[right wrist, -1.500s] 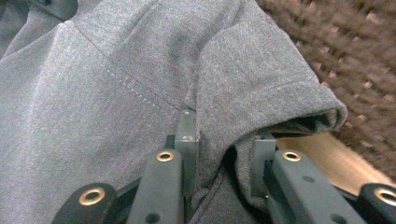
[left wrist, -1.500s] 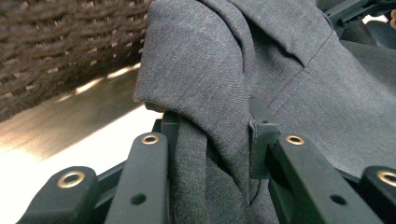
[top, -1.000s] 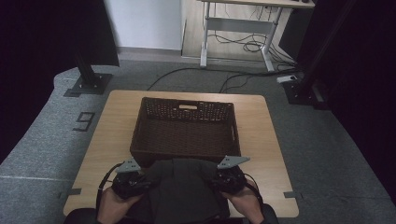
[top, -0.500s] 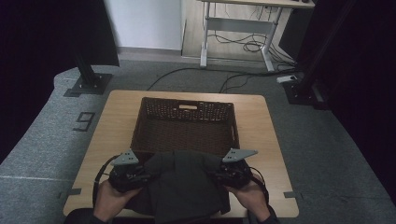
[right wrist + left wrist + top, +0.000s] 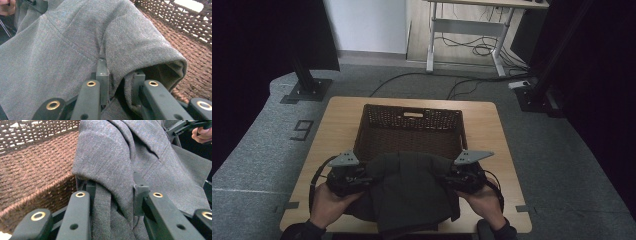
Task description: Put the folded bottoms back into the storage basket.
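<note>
1. Both hands have come up since the earlier high-view frame, and the dark grey garment (image 5: 412,192) now hangs higher between them, its top edge bunched just in front of the basket's near rim.
2. Seen from the left gripper (image 5: 347,176), its jaws are narrowed and clamped on a thick fold of the garment (image 5: 120,170); cloth fills the gap between the pads.
3. Likewise the right gripper (image 5: 467,175) is pinched shut on a rolled, folded edge of the garment (image 5: 75,42), gathered between its jaws.
4. Judging by how things lie, the step in hand is lifting the folded garment off the table (image 5: 337,115) to carry it into the wicker basket (image 5: 412,125).
5. The next move calls for clearing the near rim with both grips kept level, then lowering the bundle inside without letting the folds spill.
6. The fabric is a fine twill weave, matte and soft, with a stitched seam; it looks like a trouser or jacket, though the folds hide which.
7. The basket is rectangular, dark brown, tightly woven below with open lattice walls and a handle slot.
</note>
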Demonstrator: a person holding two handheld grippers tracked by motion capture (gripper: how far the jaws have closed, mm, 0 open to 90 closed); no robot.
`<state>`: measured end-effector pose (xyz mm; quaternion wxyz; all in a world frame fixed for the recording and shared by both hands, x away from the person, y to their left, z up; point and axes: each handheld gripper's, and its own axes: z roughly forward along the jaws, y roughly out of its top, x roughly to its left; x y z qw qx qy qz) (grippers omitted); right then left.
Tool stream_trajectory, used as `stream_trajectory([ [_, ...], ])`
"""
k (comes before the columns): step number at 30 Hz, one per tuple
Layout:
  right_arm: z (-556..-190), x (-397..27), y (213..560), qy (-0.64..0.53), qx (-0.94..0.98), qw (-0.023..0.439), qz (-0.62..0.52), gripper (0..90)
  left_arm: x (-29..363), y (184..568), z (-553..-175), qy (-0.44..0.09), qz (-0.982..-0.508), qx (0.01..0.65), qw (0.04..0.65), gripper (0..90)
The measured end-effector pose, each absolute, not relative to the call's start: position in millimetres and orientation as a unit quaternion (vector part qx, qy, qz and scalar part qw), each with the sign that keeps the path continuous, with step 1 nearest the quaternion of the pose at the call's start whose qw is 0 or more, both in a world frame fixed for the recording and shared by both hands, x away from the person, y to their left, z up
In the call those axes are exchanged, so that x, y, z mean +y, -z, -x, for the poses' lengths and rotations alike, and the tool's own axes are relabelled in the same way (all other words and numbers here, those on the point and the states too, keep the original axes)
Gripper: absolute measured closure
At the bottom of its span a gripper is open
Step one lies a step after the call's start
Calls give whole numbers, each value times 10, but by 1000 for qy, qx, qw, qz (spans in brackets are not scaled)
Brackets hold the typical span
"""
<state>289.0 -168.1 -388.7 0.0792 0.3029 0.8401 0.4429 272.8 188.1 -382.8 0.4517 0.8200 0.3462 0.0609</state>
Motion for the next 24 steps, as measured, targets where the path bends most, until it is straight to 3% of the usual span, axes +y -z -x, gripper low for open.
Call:
stream_trajectory([
  [24,-3164,-1739,3369,-465,827,108,-299,757,1879,3294,-3074,-63,-813,330,476,673],
])
